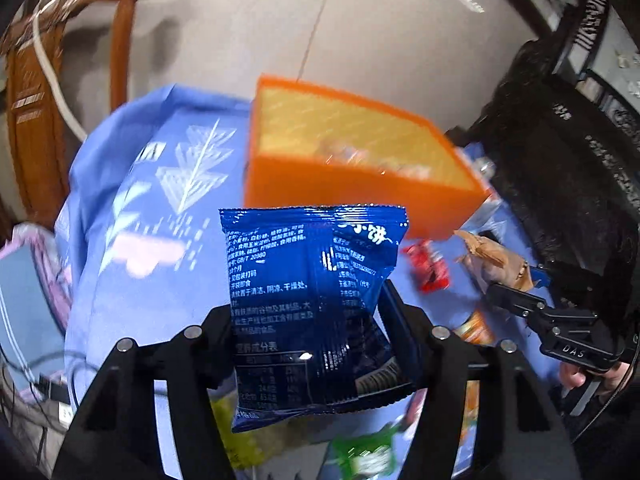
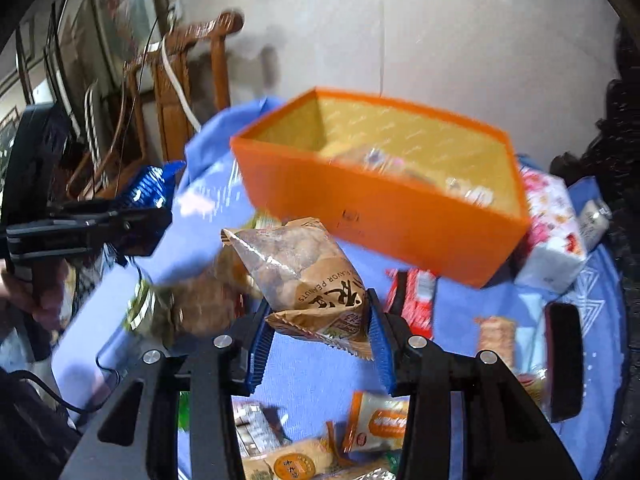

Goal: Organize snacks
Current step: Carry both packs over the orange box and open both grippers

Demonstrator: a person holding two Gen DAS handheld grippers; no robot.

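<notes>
My left gripper (image 1: 308, 320) is shut on a blue snack packet (image 1: 308, 304) and holds it above the blue tablecloth (image 1: 132, 280), short of the orange box (image 1: 360, 192). My right gripper (image 2: 318, 324) is shut on a brown peanut packet (image 2: 304, 276) and holds it in front of the same orange box (image 2: 384, 216), which holds some wrapped snacks. The right gripper also shows in the left wrist view (image 1: 516, 292) with the brown packet (image 1: 492, 256). The left gripper shows in the right wrist view (image 2: 120, 220) with the blue packet (image 2: 150, 188).
Loose snacks lie on the cloth: a red packet (image 2: 416, 300), an orange-and-white packet (image 2: 380, 424), a green packet (image 1: 364, 456). A floral tissue pack (image 2: 552, 232) sits right of the box. A black phone (image 2: 564, 360) lies at right. A wooden chair (image 2: 184, 92) stands behind the table.
</notes>
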